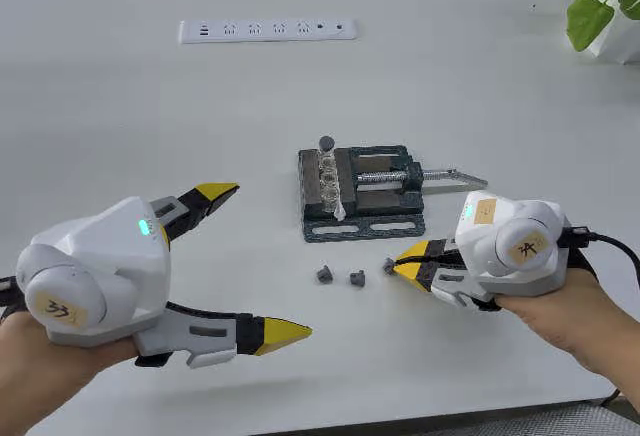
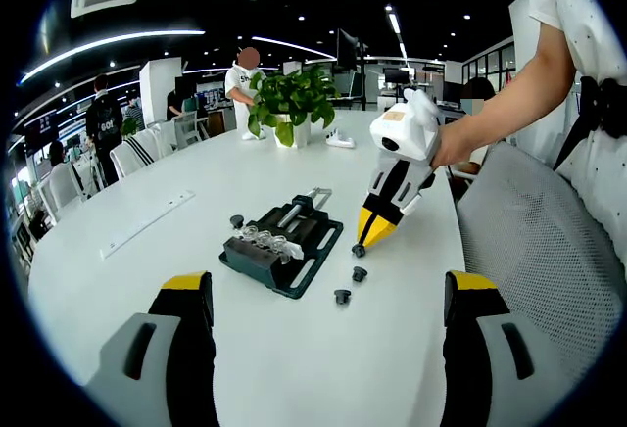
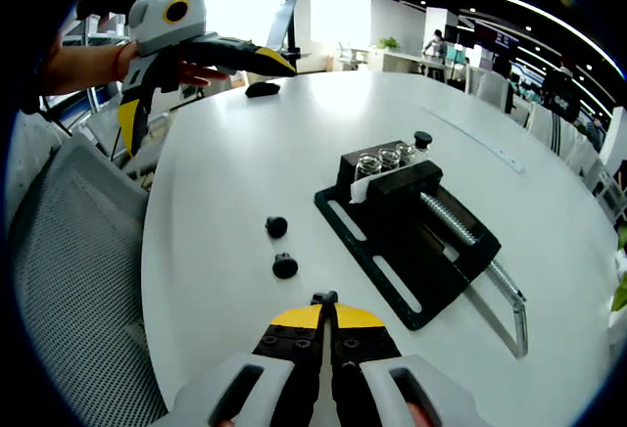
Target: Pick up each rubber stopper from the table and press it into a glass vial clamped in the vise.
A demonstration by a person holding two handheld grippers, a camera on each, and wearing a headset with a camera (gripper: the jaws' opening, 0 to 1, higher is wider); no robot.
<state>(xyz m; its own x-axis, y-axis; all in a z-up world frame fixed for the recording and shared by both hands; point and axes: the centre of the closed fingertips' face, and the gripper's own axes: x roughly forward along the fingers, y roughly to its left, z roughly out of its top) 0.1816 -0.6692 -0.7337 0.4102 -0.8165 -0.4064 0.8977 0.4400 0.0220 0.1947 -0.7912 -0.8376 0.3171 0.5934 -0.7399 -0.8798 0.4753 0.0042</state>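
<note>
Rubber stopper [image 1: 326, 142] seated at vise [image 1: 372, 224] 12 o'clock; two loose at 6; right gripper [image 1: 397, 268] clamps third; left gripper [image 1: 270, 259] agape.

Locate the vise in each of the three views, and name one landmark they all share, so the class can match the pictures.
Head view: the vise sits at the centre of the picture.
Left gripper view: the vise lies just left of centre.
Right gripper view: the vise lies right of centre, running diagonally.
Shared landmark: the dark stopper at one end of the vial row.
</note>
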